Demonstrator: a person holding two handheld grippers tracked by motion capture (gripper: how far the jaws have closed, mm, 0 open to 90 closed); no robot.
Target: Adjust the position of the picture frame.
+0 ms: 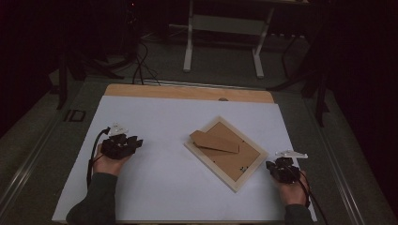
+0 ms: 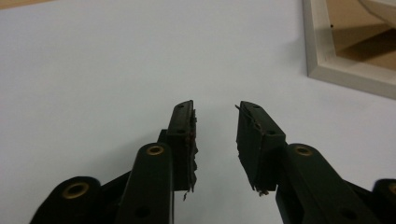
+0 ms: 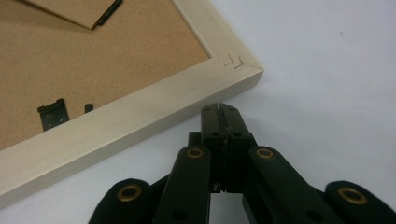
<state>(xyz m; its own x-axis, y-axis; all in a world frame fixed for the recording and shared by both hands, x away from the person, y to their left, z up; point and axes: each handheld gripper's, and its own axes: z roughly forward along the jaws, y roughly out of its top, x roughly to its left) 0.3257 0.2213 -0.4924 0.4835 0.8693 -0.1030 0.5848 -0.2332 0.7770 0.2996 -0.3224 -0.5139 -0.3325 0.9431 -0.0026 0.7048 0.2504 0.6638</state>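
Note:
A pale wooden picture frame lies face down on the white board, turned like a diamond, right of centre. Its brown backboard faces up, and a brown stand flap rests across it. My left gripper is at the left of the board, well apart from the frame. Its jaws are open over bare white surface, with the frame's corner at the upper right. My right gripper sits by the frame's right corner. Its jaws are shut on nothing, their tips just short of the rim. A small black clip is on the backboard.
The white board covers a wooden table whose far edge shows as a strip. Beyond it stand a desk's white legs and black cables on the floor. The person's sleeves come in at the bottom corners.

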